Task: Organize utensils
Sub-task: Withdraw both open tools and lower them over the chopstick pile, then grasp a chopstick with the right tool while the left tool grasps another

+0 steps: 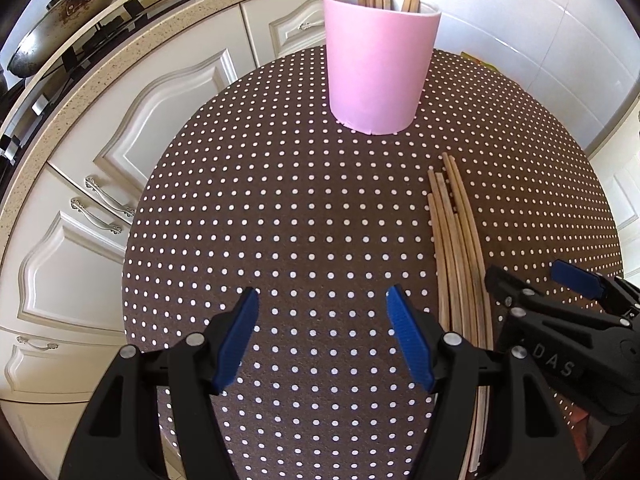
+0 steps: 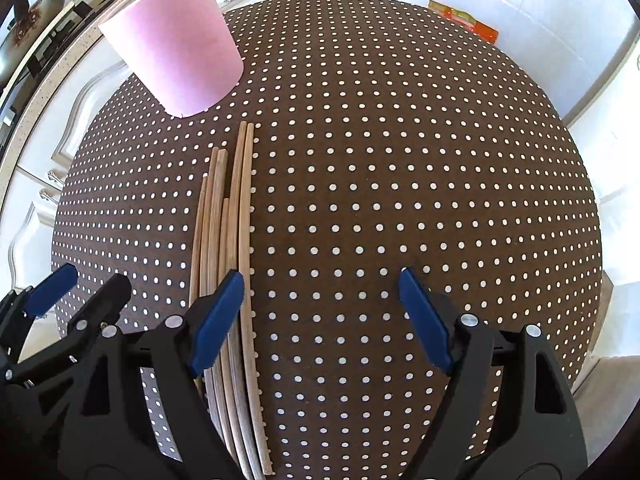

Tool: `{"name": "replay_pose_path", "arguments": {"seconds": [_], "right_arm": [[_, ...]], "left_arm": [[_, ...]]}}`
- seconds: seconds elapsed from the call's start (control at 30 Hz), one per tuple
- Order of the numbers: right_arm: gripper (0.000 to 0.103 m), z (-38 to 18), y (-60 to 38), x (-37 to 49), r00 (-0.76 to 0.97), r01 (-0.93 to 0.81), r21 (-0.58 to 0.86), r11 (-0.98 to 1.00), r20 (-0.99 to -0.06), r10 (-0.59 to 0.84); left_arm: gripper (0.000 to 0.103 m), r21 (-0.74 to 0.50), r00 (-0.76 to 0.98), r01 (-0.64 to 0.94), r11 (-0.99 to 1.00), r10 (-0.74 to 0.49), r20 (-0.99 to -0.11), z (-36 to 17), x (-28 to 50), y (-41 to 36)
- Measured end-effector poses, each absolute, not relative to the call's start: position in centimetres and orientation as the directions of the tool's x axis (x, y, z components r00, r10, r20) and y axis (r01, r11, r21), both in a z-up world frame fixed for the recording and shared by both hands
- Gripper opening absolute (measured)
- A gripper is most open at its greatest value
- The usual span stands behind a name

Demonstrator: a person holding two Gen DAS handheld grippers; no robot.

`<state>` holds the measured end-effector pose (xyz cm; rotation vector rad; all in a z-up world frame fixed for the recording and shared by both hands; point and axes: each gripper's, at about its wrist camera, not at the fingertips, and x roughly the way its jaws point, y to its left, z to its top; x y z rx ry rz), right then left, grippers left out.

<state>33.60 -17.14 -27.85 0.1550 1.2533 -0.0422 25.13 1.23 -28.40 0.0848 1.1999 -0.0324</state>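
Left tongs [image 1: 322, 340] released, empty, over dotted counter [image 1: 280, 200]. Right tongs [image 2: 320, 320] likewise spread, nothing gripped (left pad just above loose chopsticks [image 2: 224, 248]). Pink cup [image 1: 378, 68] beyond, holding more chopsticks upright.

- Both wrist feeds reach me bright and sharp; I see no motion blur.
- Daylight looks strongest from the right: the white tiled wall [image 1: 520, 32] is washed out, nearly blown in the right wrist view.
- The dotted tablecloth [image 1: 320, 220] is evenly lit, its white dots crisp to the rim.
- I see soft shadows only: a thin one at the base of the pink cup [image 1: 376, 68] and darker cloth under the gripper bodies.
- Fisheye bending is heavy; the table bulges like a dome and the cabinet doors [image 1: 80, 220] curve.
- Corners fall to black vignette on both feeds.
- The wok [image 1: 60, 20] shows a dull sheen.
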Motion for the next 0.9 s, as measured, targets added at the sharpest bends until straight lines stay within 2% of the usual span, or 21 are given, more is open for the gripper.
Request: {"name": "replay_pose_path", "arguments": {"seconds": [0.37,0.5,0.57,0.6,0.67,0.73,0.87,0.9], "right_arm": [[0.079,-28.1,-14.8,33.7,0.281,0.087,0.062,0.994,-0.959,0.036],[0.079,-28.6,-13.6,35.0,0.248,0.058,0.002,0.998,-0.969,-0.013],[0.076,-28.6,-13.4,35.4,0.249,0.058,0.011,0.998,-0.968,-0.003],[0.073,-28.5,-13.3,35.4,0.249,0.057,0.011,0.998,-0.968,-0.004],[0.059,-28.2,-12.9,35.6,0.265,0.032,0.012,0.999,-0.964,0.003],[0.022,-27.7,-12.5,35.6,0.294,0.009,0.015,1.0,-0.956,0.011],[0.008,-27.4,-13.2,35.6,0.312,0.032,0.069,0.997,-0.948,0.056],[0.008,-27.4,-13.5,35.6,0.313,0.038,0.095,0.995,-0.946,0.079]], "left_arm": [[0.066,0.05,0.359,0.057,0.997,0.026,-0.933,-28.5,25.3,1.6],[0.066,0.05,0.354,0.051,0.997,0.029,-0.935,-28.7,25.5,2.1],[0.066,0.05,0.355,0.049,0.998,0.029,-0.934,-28.7,25.5,2.3],[0.066,0.051,0.357,0.049,0.998,0.03,-0.934,-28.7,25.5,2.3],[0.066,0.047,0.358,0.05,0.998,0.026,-0.933,-28.7,25.7,2.3],[0.066,0.043,0.358,0.051,0.998,0.022,-0.934,-28.7,25.8,2.2],[0.066,0.023,0.367,0.061,0.998,-0.001,-0.93,-28.4,26.1,1.9],[0.066,0.009,0.364,0.066,0.998,-0.016,-0.931,-28.4,26.3,1.8]]}}
